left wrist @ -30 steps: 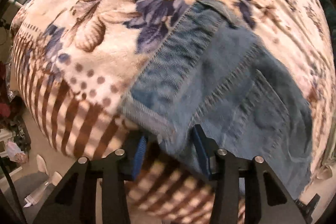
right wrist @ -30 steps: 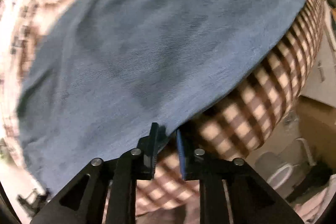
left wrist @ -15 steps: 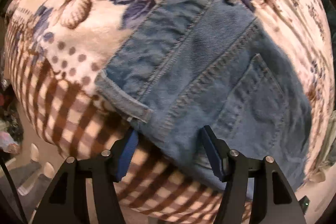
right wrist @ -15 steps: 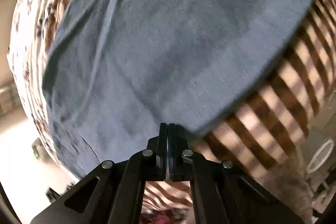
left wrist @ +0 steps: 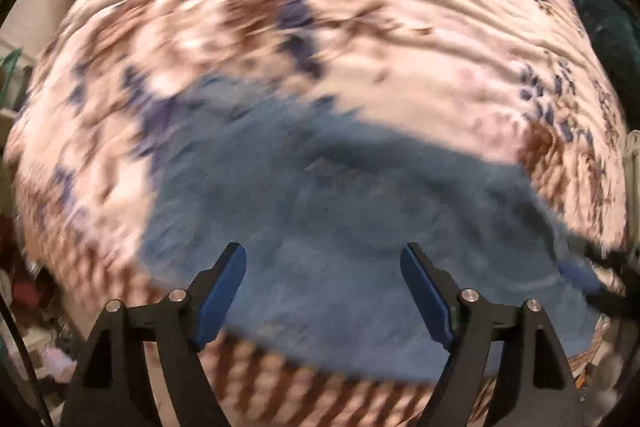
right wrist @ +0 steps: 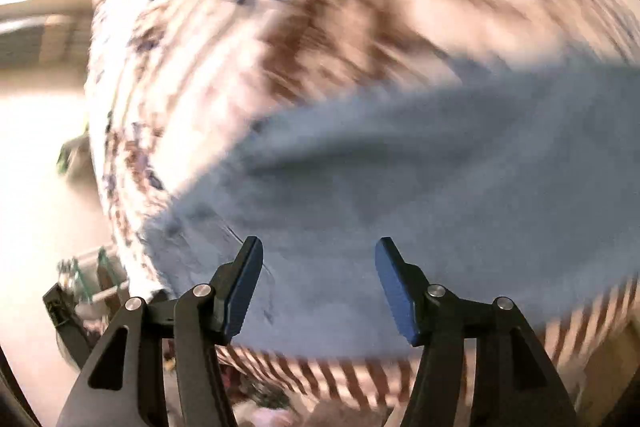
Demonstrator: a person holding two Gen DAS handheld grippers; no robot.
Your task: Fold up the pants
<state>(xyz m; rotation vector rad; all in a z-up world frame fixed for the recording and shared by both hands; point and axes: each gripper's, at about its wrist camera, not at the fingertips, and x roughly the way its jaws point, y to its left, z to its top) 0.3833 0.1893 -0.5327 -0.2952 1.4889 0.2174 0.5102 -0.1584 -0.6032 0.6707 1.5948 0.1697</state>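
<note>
The pants (left wrist: 340, 227) lie flat on the bed (left wrist: 360, 7); the bed beyond them is bare. Floor clutter (right wrist: 80, 287) crowds the bed's near-left edge.

No writing, label, brand or number is readable anywhere here; both wrist views are smeared with motion blur, and nothing on show carries legible text.

The blue denim pants (left wrist: 340, 227) lie spread flat on the floral blanket (left wrist: 360, 7), near its striped edge; motion blur hides seams and pockets.
</note>
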